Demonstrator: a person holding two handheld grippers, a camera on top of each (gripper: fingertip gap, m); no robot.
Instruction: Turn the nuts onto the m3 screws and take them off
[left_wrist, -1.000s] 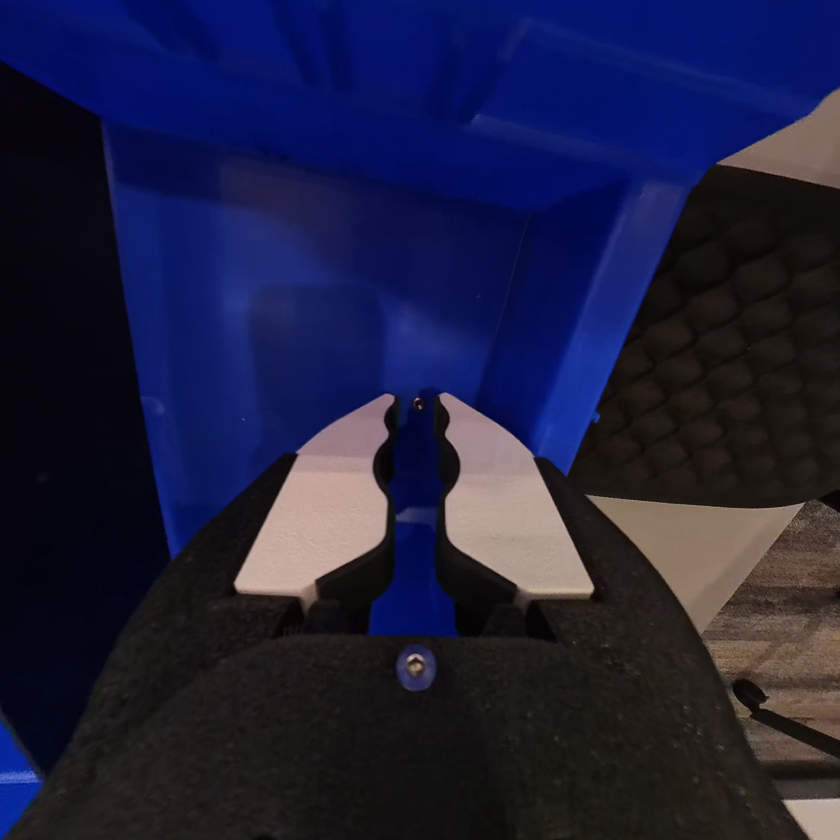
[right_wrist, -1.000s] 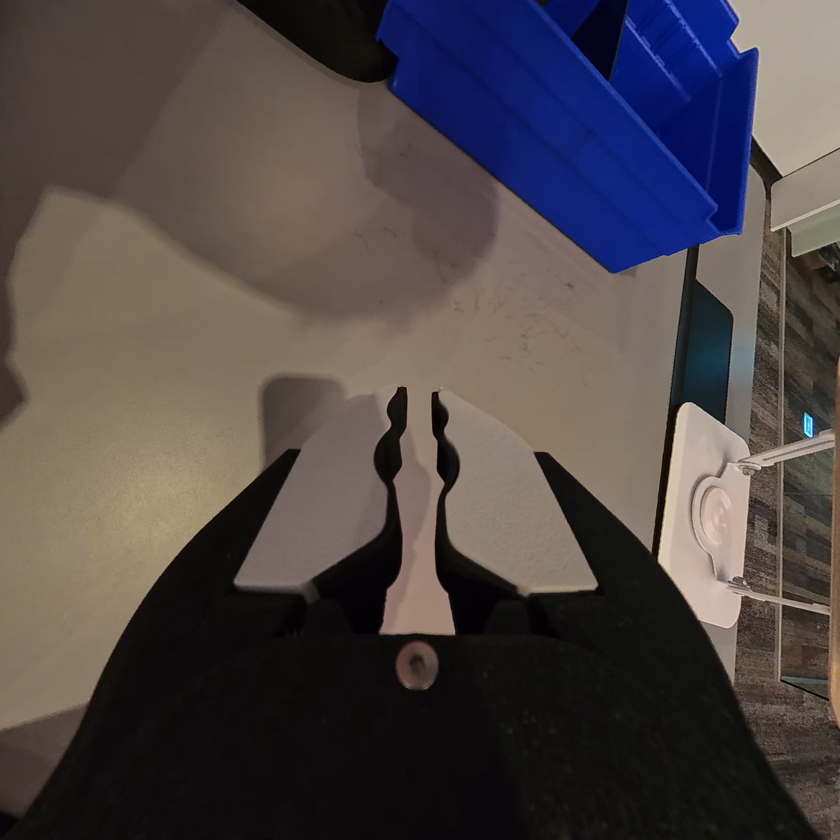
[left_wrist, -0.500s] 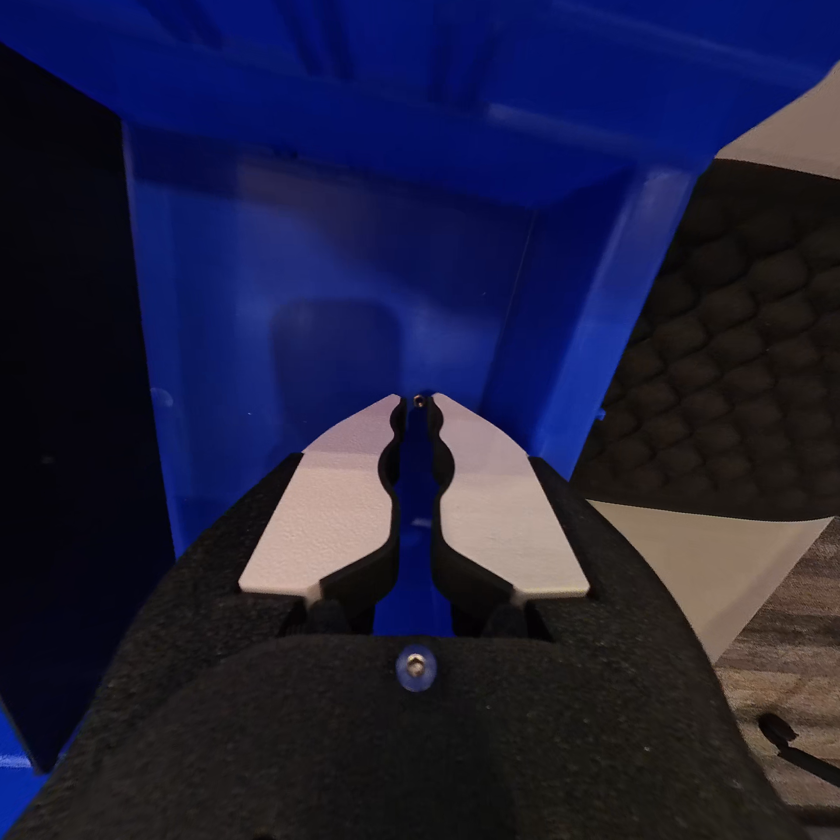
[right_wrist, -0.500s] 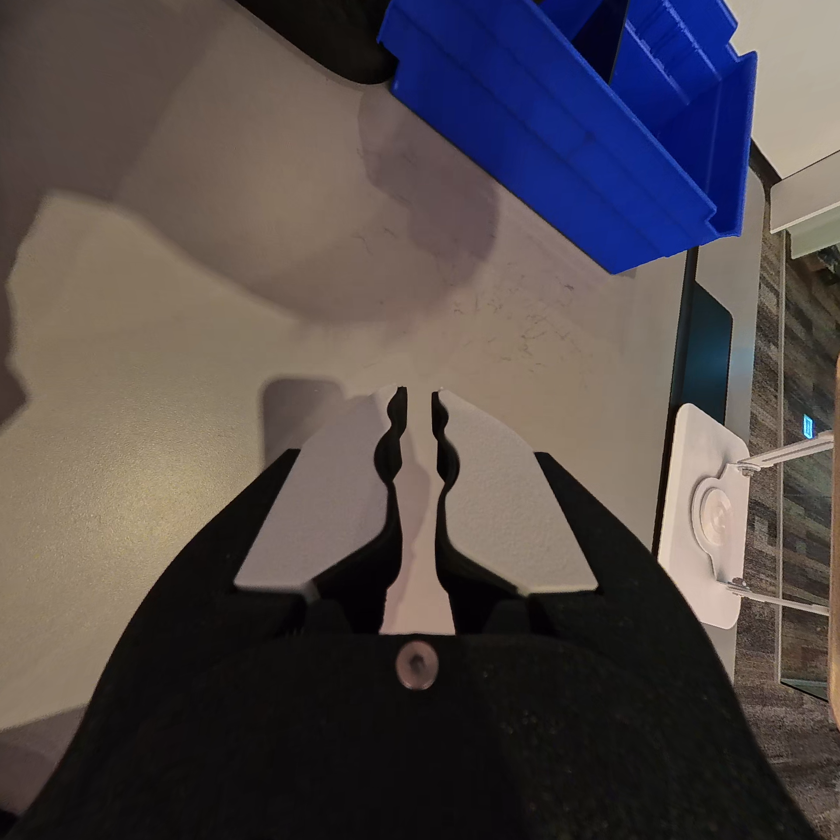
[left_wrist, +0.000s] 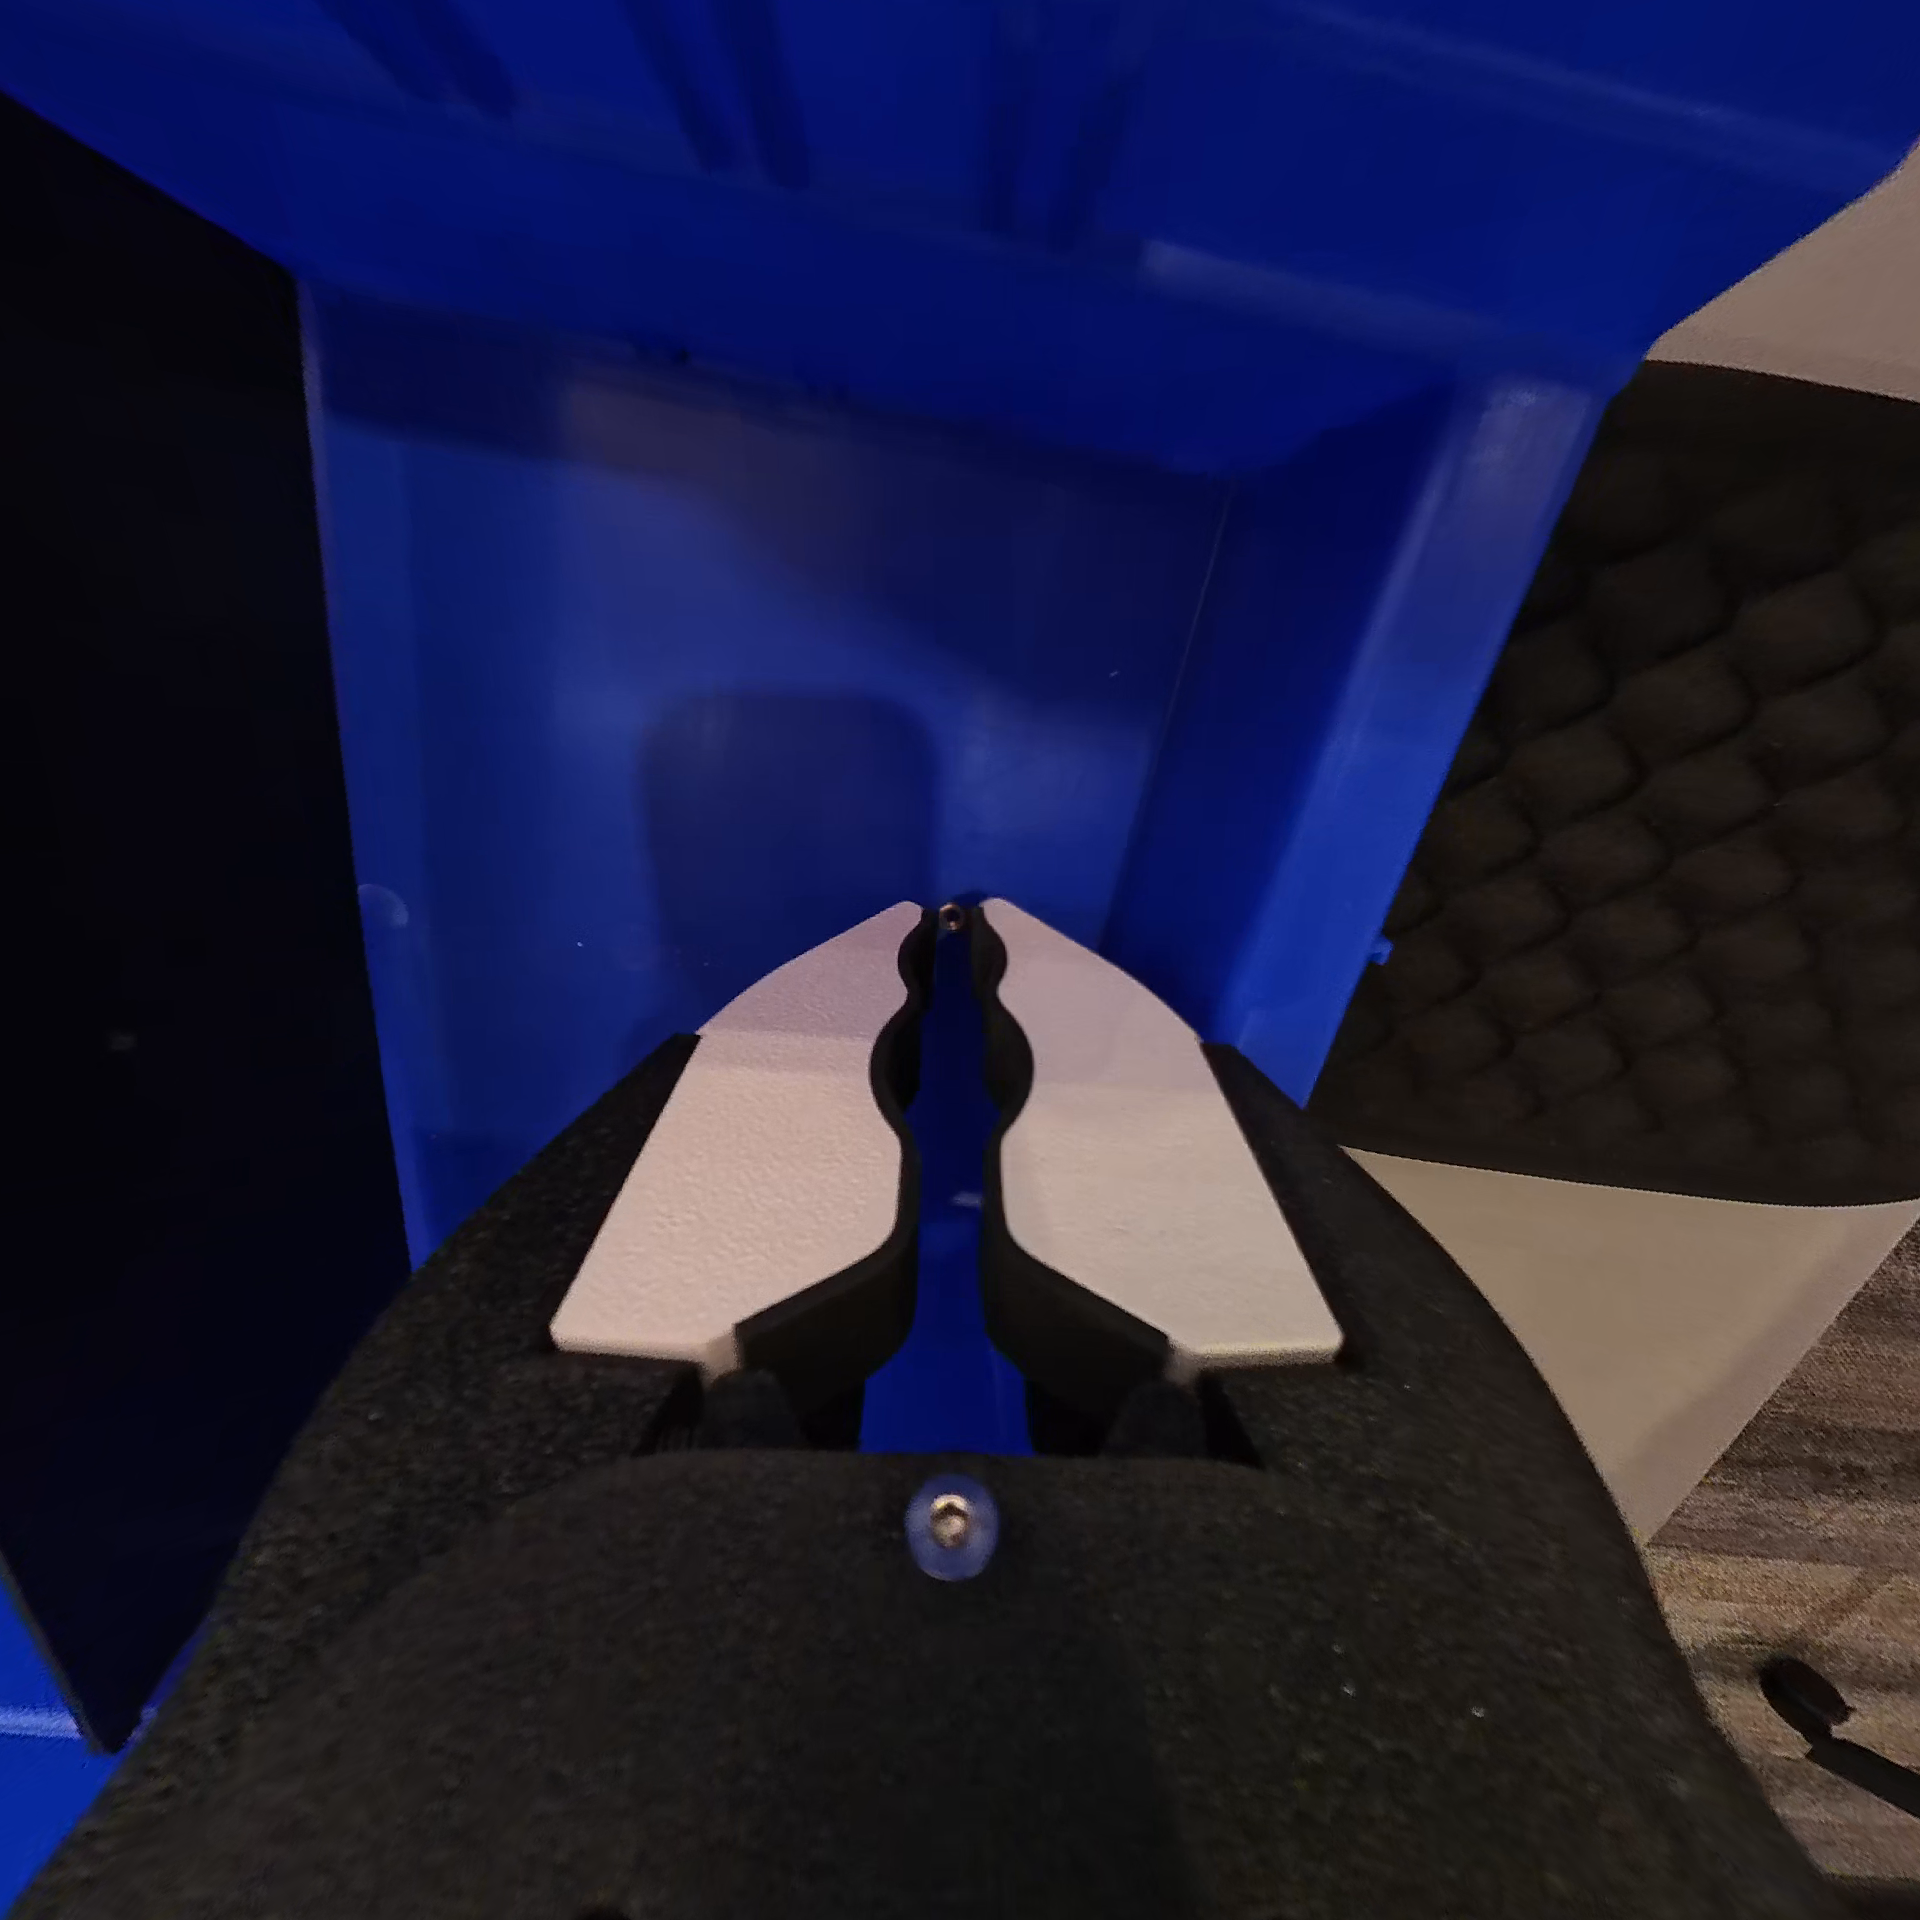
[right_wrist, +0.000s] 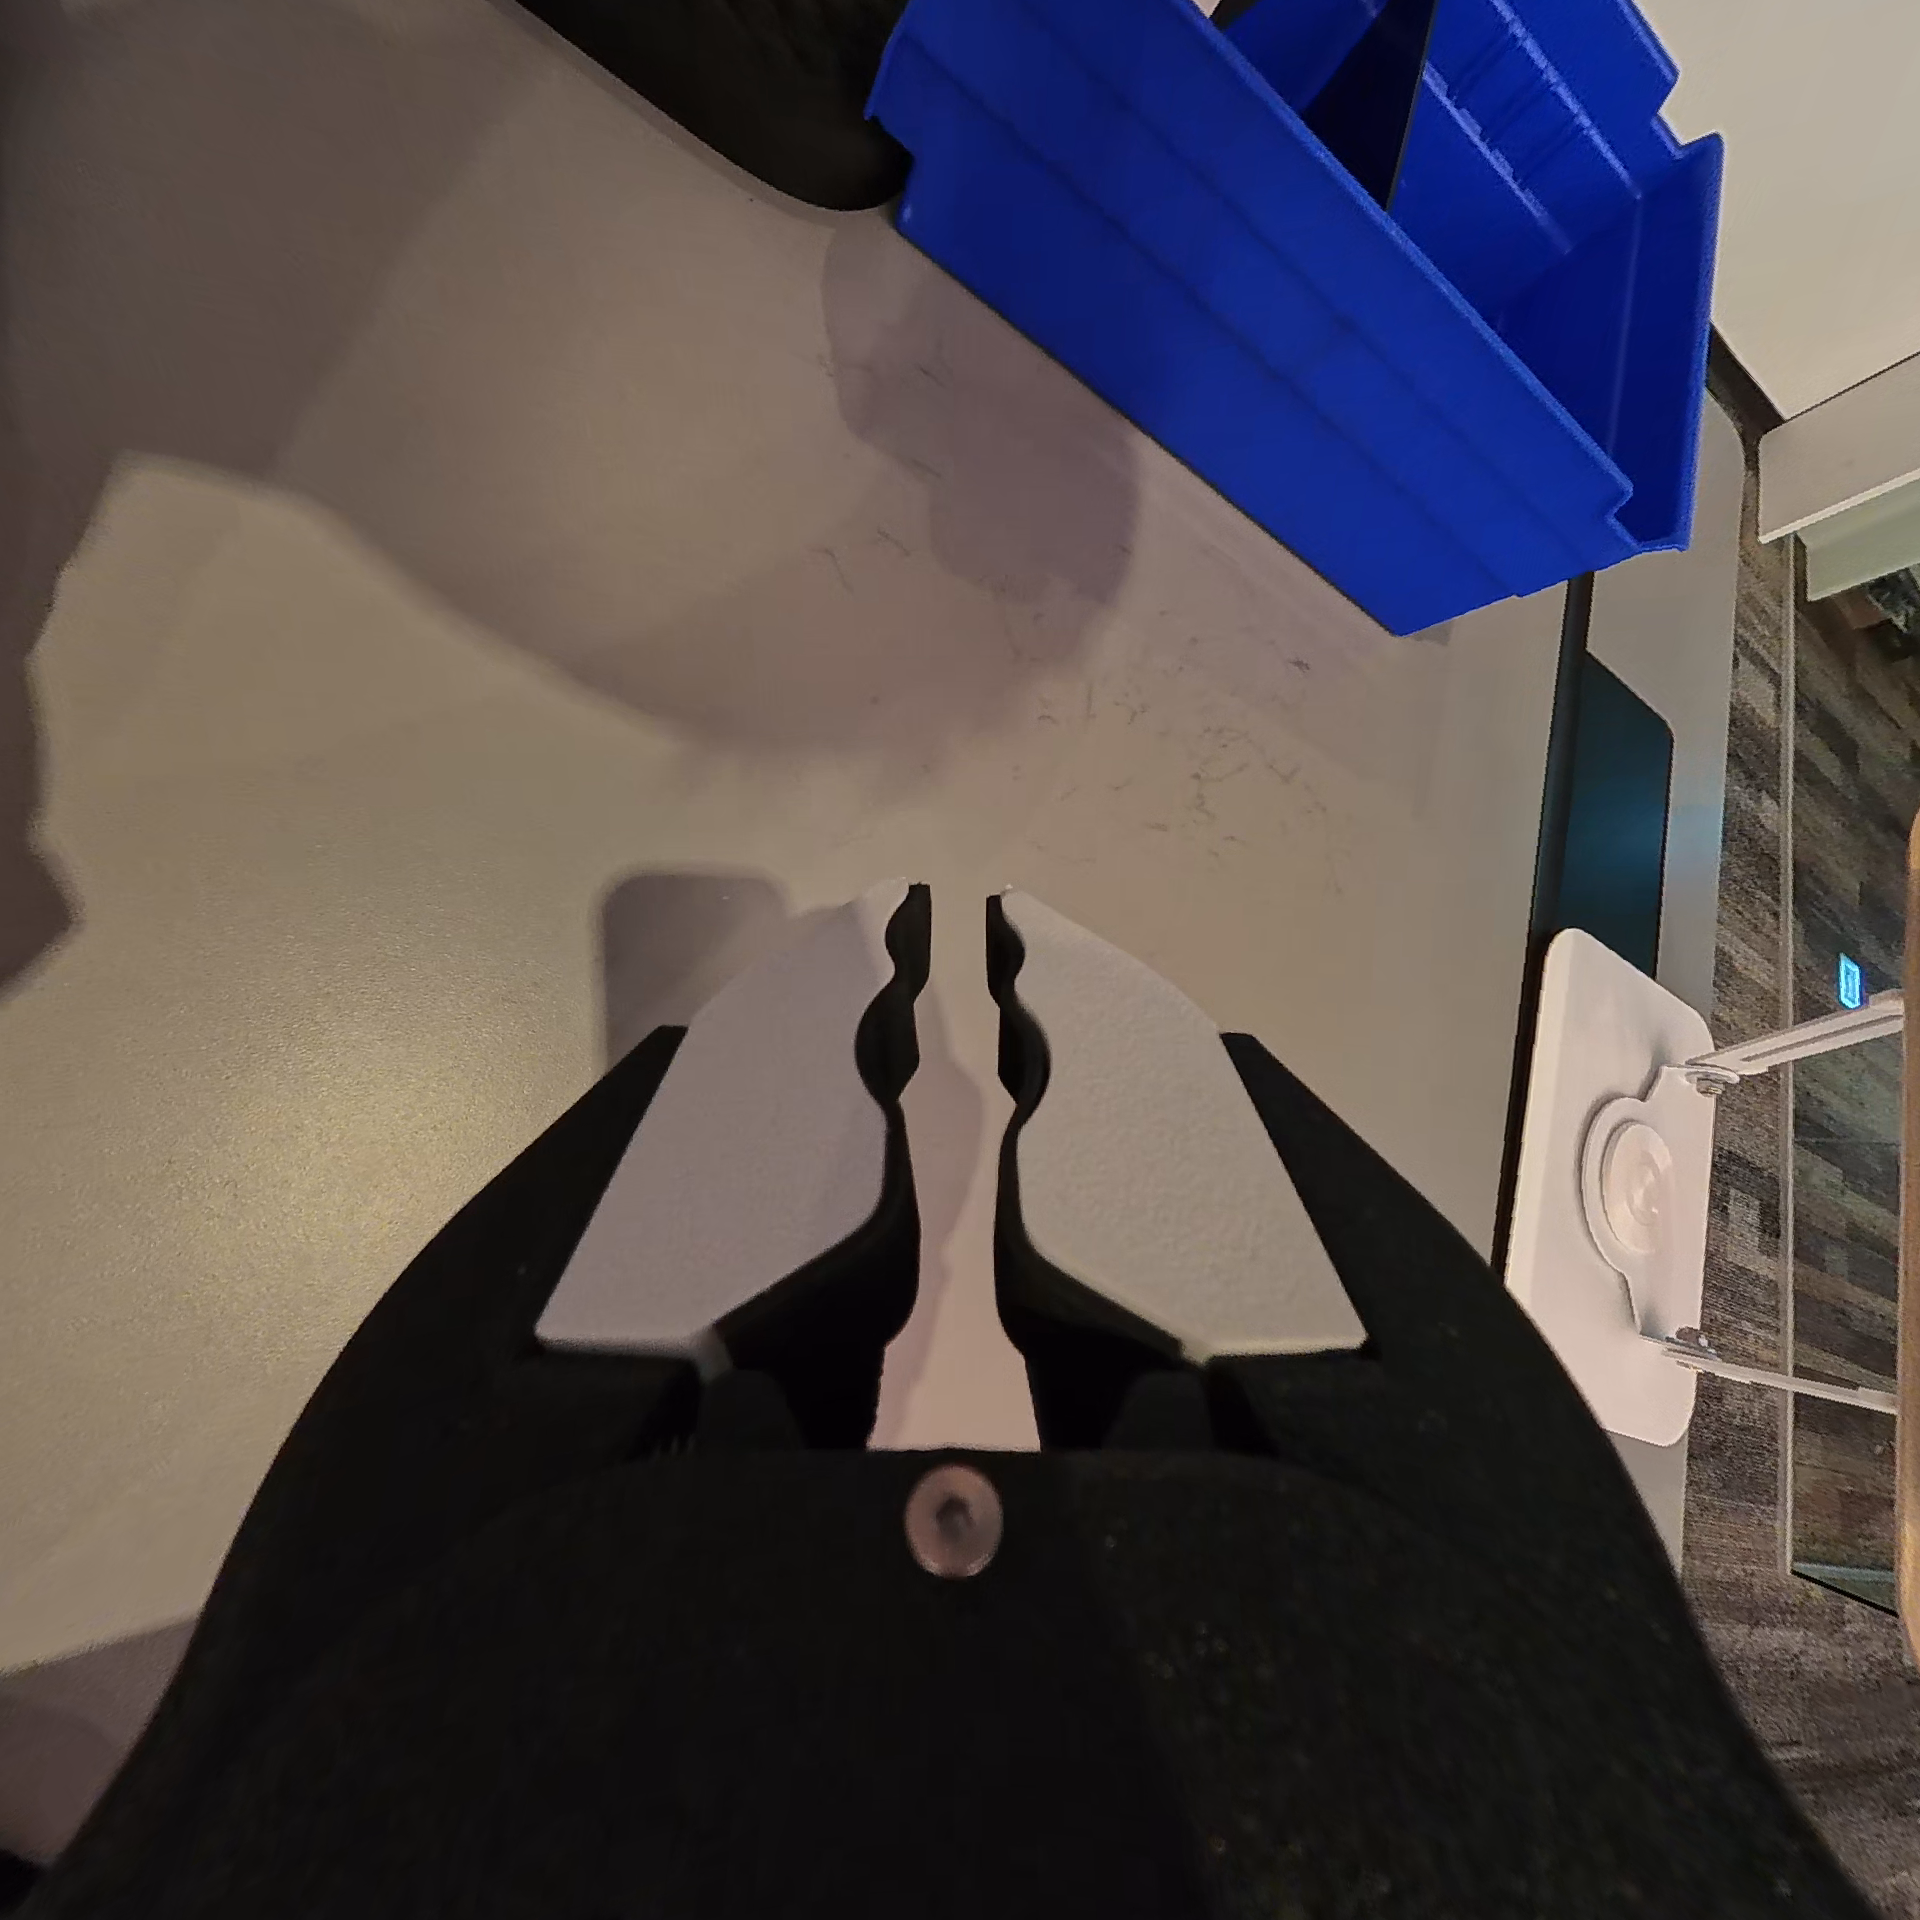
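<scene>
In the left wrist view my left gripper (left_wrist: 951, 918) is inside a compartment of the blue bin (left_wrist: 831, 582), just above its floor. Its jaws are nearly together and pinch a small metal M3 screw (left_wrist: 951, 914) end-on at the very tips. In the right wrist view my right gripper (right_wrist: 954, 896) hovers over the grey table (right_wrist: 312, 935), jaws a narrow gap apart with nothing between them. The blue bin (right_wrist: 1247, 312) lies beyond it at the upper right. No nut shows in either view.
A black divider (left_wrist: 156, 727) walls the bin compartment on the left. A black dimpled foam mat (left_wrist: 1662, 883) lies right of the bin and shows at the top of the right wrist view (right_wrist: 727, 104). A white stand base (right_wrist: 1600, 1174) sits at the table's right edge. The grippers' ends are close to 35 centimeters from one another.
My left gripper's jaws have closed in from a wider gap onto the screw at their tips. The right gripper has not moved.
</scene>
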